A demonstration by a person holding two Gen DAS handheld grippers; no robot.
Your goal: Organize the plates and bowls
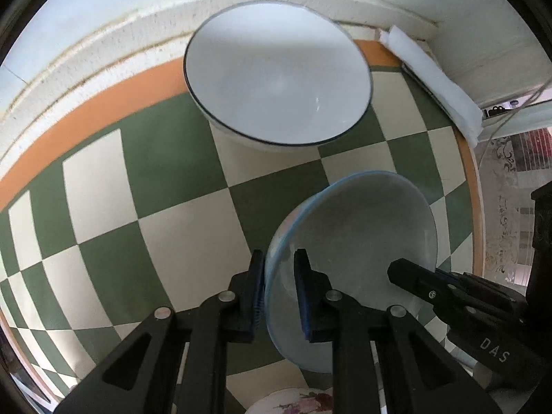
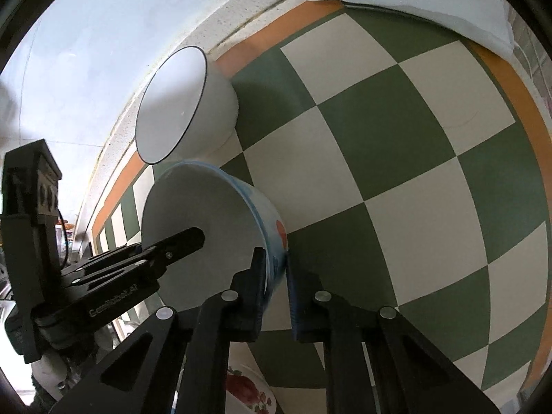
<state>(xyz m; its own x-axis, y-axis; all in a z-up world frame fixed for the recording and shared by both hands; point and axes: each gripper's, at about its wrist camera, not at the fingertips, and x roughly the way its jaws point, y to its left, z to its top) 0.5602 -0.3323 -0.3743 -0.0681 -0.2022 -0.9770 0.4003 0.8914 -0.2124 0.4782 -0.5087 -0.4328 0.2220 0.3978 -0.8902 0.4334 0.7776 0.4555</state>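
A pale bowl with a light blue rim (image 1: 362,238) stands on the checked cloth. My left gripper (image 1: 279,293) is shut on its near-left rim, one pad outside the wall and one inside. Across the bowl, one of the right gripper's fingers (image 1: 410,276) reaches inside. In the right wrist view the same bowl (image 2: 207,220) shows blue and orange patterns on its outside. My right gripper (image 2: 276,286) is shut on its wall there. One of the left gripper's fingers (image 2: 183,243) lies inside the bowl. A larger white bowl with a dark rim (image 1: 276,76) (image 2: 169,103) sits behind, near the wall.
The green and cream checked cloth (image 1: 172,224) (image 2: 379,172) has an orange border against a white wall. A folded white cloth (image 1: 438,82) (image 2: 414,3) lies at the far right edge. A flowered plate (image 1: 293,402) (image 2: 248,390) sits just under the grippers.
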